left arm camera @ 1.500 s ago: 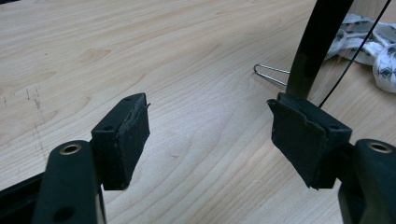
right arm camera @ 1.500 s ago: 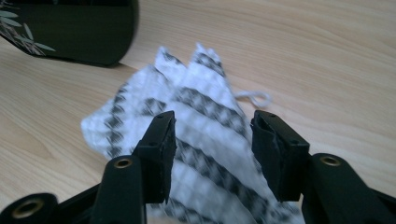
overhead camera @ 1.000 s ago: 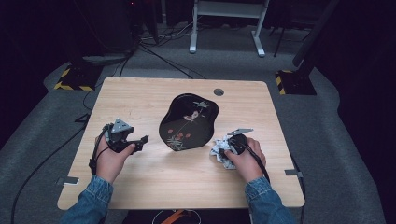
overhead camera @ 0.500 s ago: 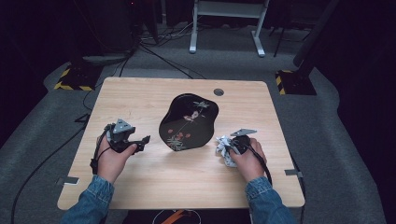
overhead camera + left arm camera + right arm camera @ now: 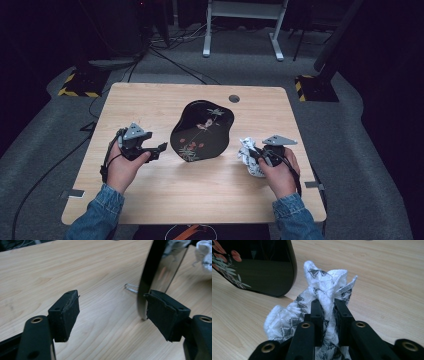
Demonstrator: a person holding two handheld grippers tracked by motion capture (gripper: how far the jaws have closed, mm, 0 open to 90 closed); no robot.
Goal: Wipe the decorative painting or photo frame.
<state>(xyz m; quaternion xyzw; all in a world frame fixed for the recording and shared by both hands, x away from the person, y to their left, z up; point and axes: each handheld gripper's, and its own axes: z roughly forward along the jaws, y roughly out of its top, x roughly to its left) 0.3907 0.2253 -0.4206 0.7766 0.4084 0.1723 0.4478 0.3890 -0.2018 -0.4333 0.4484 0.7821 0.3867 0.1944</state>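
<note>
A glossy black lacquer tray painted with flowers stands tilted up on edge at mid-table, propped by a thin wire stand. My left gripper sits just left of its lower edge, open, nothing between the jaws. In the left gripper view that gripper has its right jaw close against the tray's rim. My right gripper rests to the tray's right, shut on a crumpled white cloth with a black pattern. The cloth bulges above the right gripper, beside the tray.
The wooden table has a round cable hole at the back. Cables run over the grey floor to the left, and a white stand's legs rise beyond the far edge. The cloth lies past the tray.
The left gripper has edged a little toward the tray's lower edge. The right hand with the cloth has shifted slightly right. The tray stays put.
</note>
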